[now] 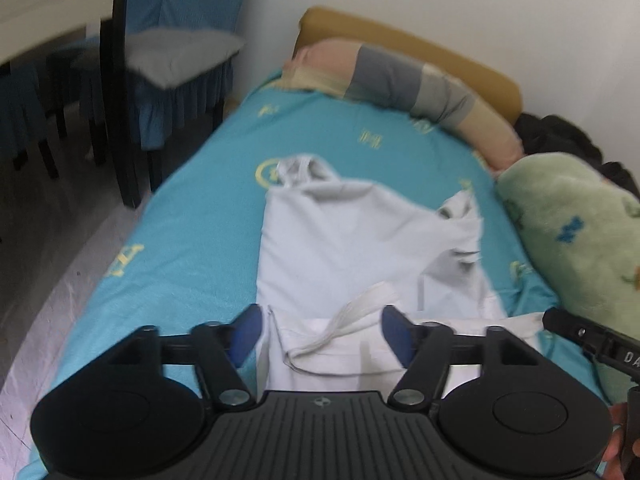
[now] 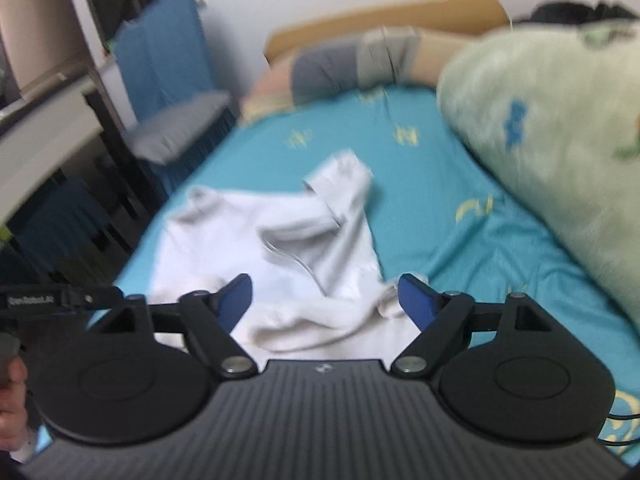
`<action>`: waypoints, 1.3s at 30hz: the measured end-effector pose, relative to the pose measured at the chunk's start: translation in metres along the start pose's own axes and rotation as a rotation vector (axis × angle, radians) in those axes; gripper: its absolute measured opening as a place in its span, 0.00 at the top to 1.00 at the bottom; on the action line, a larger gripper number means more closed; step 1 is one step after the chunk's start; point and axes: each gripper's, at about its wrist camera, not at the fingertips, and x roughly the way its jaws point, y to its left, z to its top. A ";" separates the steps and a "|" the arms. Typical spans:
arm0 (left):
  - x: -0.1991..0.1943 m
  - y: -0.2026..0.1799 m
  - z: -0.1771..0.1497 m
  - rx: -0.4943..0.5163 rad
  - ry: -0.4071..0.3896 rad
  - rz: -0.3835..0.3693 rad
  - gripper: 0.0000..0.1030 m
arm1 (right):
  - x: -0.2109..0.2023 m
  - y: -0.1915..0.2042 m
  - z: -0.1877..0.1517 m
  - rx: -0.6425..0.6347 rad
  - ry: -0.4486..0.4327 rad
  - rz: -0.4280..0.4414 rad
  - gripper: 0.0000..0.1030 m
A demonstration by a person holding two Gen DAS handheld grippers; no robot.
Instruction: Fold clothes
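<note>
A white hooded sweatshirt [image 1: 340, 248] lies spread on the turquoise bed sheet [image 1: 192, 216], its near part with a drawstring bunched toward me. My left gripper [image 1: 322, 320] is open, its blue pads either side of the near edge of the cloth, holding nothing. In the right wrist view the sweatshirt [image 2: 280, 248] lies rumpled with one sleeve folded across it. My right gripper [image 2: 326, 294] is open over the near rolled edge, holding nothing. The right gripper also shows at the right edge of the left wrist view [image 1: 592, 336].
A green patterned blanket [image 1: 572, 248] is piled along the right side of the bed. A striped bolster pillow [image 1: 400, 76] lies by the tan headboard [image 1: 420, 48]. A blue-covered chair with a grey cushion [image 1: 176, 56] and dark table legs stand left of the bed.
</note>
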 end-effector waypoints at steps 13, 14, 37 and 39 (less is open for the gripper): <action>-0.134 -0.046 -0.050 0.099 -0.197 -0.028 0.14 | -0.138 0.034 -0.010 -0.024 -0.217 0.084 0.21; -0.138 -0.047 -0.056 0.102 -0.201 -0.030 0.14 | -0.143 0.035 -0.014 -0.027 -0.224 0.086 0.21; -0.086 -0.020 -0.092 -0.143 0.080 -0.179 0.14 | -0.112 0.008 -0.051 0.145 -0.033 0.071 0.21; -0.065 -0.005 -0.101 -0.265 0.201 -0.221 0.14 | -0.104 -0.008 -0.062 0.307 0.073 0.121 0.21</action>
